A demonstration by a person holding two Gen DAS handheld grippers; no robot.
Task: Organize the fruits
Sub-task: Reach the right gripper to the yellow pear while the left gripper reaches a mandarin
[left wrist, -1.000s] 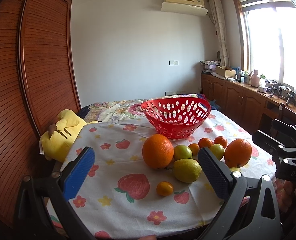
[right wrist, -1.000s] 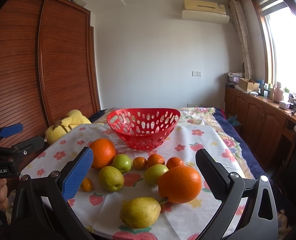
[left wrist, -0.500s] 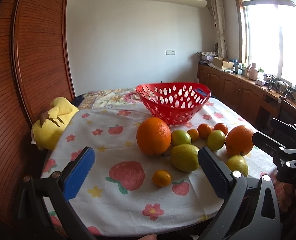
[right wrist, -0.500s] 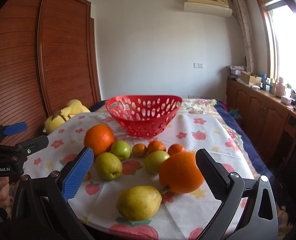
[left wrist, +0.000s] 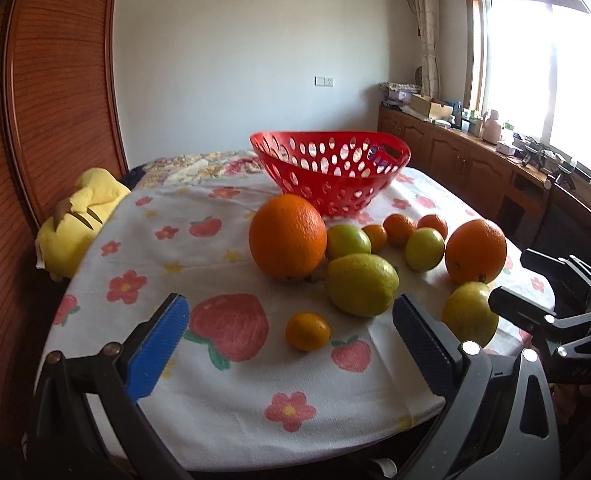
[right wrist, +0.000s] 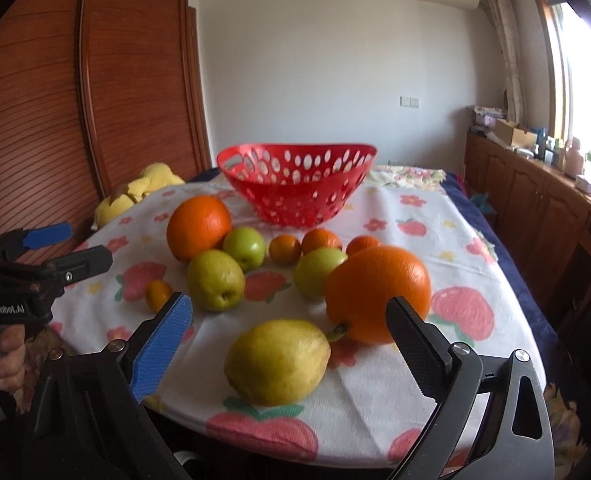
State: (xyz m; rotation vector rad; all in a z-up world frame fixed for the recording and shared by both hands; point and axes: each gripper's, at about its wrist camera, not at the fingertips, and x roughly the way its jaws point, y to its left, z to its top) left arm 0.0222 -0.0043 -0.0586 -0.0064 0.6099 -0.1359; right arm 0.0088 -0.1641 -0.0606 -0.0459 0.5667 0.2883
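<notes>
A red perforated basket (left wrist: 335,184) stands at the back of the flowered tablecloth, and nothing shows inside it. In front lie two big oranges (left wrist: 287,236) (left wrist: 475,250), green apples (left wrist: 347,240), several mandarins and pears. My left gripper (left wrist: 290,306) is open above the near table edge, a small mandarin (left wrist: 307,330) just ahead between its fingers. My right gripper (right wrist: 289,302) has its jaws closing. A yellow pear (right wrist: 277,362) lies between them, untouched, with a big orange (right wrist: 375,292) by the right finger.
A yellow plush toy (left wrist: 83,216) lies at the table's left edge beside a wooden wardrobe (left wrist: 55,80). A low cabinet (left wrist: 475,160) with clutter runs under the window on the right. A hand (right wrist: 7,352) holds the left gripper's handle.
Both grippers have come down and tilted toward the table, so the fruits sit higher and larger in both views. The right gripper's fingers stand slightly narrower.
</notes>
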